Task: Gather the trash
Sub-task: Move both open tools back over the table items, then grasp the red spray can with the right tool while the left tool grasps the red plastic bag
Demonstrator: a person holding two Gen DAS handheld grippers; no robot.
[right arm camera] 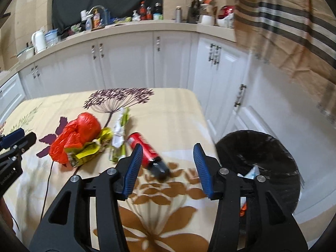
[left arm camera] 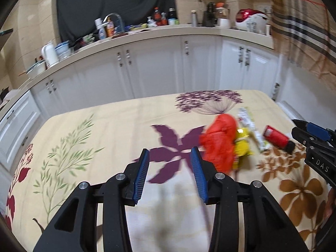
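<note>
Trash lies on the floral tablecloth (left arm camera: 105, 130): a crumpled orange plastic bag (left arm camera: 220, 140) (right arm camera: 77, 134), a yellow wrapper (left arm camera: 242, 145) (right arm camera: 90, 150), a white-green wrapper (left arm camera: 252, 129) (right arm camera: 119, 134) and a red bottle with a black cap (left arm camera: 277, 138) (right arm camera: 147, 153). My left gripper (left arm camera: 170, 154) is open and empty, above the cloth just left of the orange bag. My right gripper (right arm camera: 168, 150) is open and empty, above the table with its left finger over the red bottle. A black-lined trash bin (right arm camera: 262, 168) stands right of the table with some trash inside.
White kitchen cabinets (left arm camera: 157, 71) and a cluttered countertop (left arm camera: 168, 29) run behind the table. A striped cloth (right arm camera: 283, 25) hangs at the right. A thin cable (right arm camera: 47, 184) runs across the cloth near the left gripper (right arm camera: 14, 145). The right gripper shows at the left wrist view's edge (left arm camera: 310, 138).
</note>
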